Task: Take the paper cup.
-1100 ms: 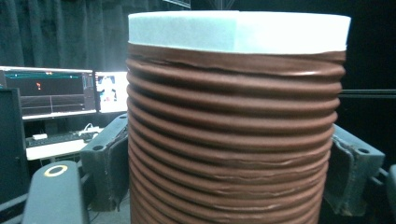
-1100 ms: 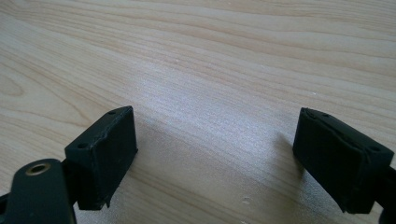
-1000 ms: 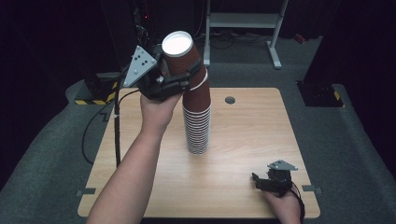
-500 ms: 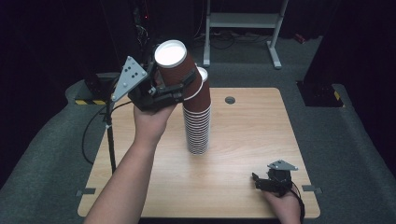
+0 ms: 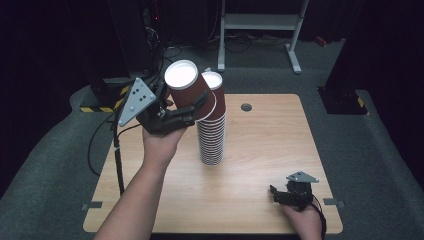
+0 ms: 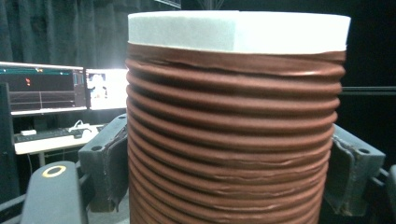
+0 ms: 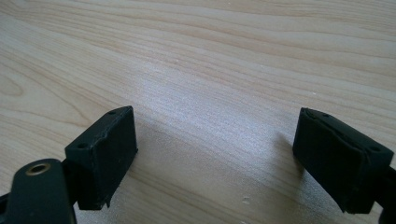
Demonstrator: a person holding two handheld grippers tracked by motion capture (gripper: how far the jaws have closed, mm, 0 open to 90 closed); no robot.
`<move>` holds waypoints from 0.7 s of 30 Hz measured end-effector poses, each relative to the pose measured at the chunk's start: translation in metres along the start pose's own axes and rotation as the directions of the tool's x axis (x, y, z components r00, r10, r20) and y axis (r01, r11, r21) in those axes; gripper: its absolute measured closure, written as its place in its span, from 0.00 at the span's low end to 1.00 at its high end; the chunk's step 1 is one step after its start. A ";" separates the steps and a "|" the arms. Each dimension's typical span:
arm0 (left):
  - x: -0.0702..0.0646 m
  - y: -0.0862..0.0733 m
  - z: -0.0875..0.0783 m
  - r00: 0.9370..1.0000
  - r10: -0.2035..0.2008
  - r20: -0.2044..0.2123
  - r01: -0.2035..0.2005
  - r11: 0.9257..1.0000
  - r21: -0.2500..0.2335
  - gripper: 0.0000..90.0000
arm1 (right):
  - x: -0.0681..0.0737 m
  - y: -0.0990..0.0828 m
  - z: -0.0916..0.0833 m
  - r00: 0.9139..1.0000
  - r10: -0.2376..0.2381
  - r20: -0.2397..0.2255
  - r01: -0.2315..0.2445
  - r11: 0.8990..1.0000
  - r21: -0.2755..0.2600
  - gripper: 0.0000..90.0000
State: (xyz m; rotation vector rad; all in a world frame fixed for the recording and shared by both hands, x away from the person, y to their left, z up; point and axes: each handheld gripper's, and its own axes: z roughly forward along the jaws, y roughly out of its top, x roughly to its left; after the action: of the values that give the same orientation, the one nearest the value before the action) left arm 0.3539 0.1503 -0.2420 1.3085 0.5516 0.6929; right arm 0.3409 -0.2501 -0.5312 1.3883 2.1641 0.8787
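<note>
Brown ribbed paper cup (image 5: 186, 90): clamped between the jaws of the left gripper (image 5: 172, 114), held above the tabletop's (image 5: 270, 150) far left area, just beside the stack of cups (image 5: 212, 127). Near the front right corner, the right gripper (image 5: 290, 192) rests with jaws apart, holding nothing. Keep clamping pressure light to avoid crushing the wall. Cup axis tilts; open mouth faces up and leftward.
</note>
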 end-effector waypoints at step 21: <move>-0.011 -0.040 -0.012 0.998 -0.036 0.043 0.034 0.998 0.051 0.20 | 0.000 0.000 0.000 1.000 0.000 0.000 0.000 1.000 0.000 0.15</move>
State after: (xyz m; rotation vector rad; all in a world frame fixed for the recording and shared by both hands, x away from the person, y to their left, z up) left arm 0.3435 0.1461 -0.2834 1.3551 0.5585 0.6232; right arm 0.3409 -0.2501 -0.5312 1.3881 2.1640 0.8789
